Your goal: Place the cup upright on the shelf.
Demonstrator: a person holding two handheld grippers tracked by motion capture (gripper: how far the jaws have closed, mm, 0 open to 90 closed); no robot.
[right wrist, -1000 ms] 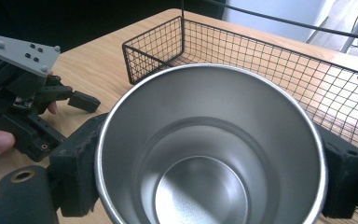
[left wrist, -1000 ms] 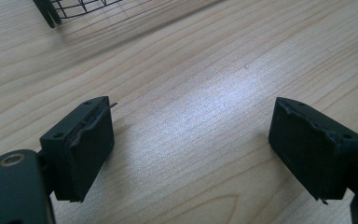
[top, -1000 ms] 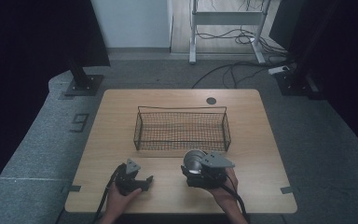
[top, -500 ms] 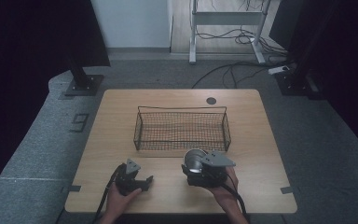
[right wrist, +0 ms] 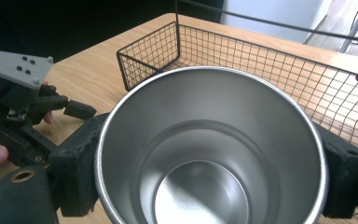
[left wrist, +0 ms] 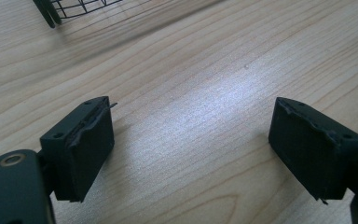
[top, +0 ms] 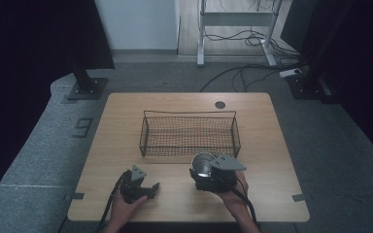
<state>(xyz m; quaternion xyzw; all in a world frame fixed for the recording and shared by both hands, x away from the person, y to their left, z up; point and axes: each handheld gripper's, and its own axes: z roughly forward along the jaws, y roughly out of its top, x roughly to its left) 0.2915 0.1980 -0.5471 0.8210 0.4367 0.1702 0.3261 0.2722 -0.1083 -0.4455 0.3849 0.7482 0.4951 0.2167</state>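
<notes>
Fingers [left wrist: 81, 149] of your left gripper [top: 140, 187] stand wide apart over bare wooden table [top: 126, 126], nothing between them, low near the front edge. Just beside it, your right gripper [top: 213, 174] is clamped on a steel cup [right wrist: 209, 154], mouth open and empty, held just in front of the wire basket [top: 189, 133].

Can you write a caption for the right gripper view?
Right gripper clamps a shiny steel cup beside the wire basket.
</notes>
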